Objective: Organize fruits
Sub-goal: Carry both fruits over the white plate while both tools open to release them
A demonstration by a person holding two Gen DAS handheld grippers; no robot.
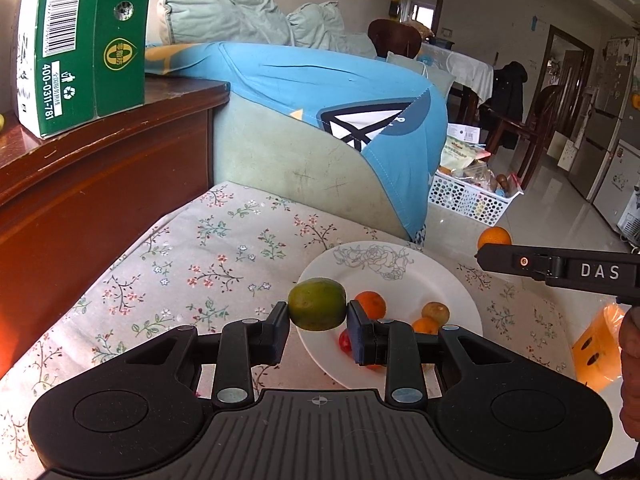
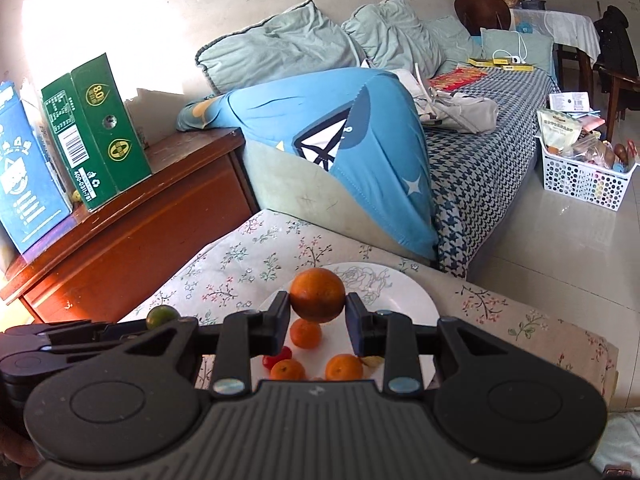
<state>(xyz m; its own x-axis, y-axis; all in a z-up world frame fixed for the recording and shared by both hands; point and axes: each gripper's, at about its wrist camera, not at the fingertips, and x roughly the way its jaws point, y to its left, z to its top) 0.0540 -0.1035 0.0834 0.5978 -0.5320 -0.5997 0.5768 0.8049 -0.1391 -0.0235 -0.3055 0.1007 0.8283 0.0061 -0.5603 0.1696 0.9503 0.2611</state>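
My left gripper (image 1: 318, 314) is shut on a green citrus fruit (image 1: 317, 303), held just above the left edge of a white plate (image 1: 452, 292). My right gripper (image 2: 318, 312) is shut on a large orange (image 2: 317, 294), held above the same plate (image 2: 416, 300). On the plate lie small oranges (image 2: 305, 333), a red fruit (image 2: 276, 357) and a brownish-green fruit (image 1: 435, 313). The right gripper also shows in the left wrist view (image 1: 490, 250) with the orange (image 1: 494, 236), and the green fruit shows in the right wrist view (image 2: 162, 316).
The plate rests on a floral cloth (image 1: 192, 256). A wooden cabinet (image 1: 100, 184) with a green carton (image 1: 88, 40) stands left. A sofa with a blue cover (image 1: 328, 112) is behind. A white basket (image 1: 472, 196) sits on the floor. An orange bag (image 1: 596, 348) lies at right.
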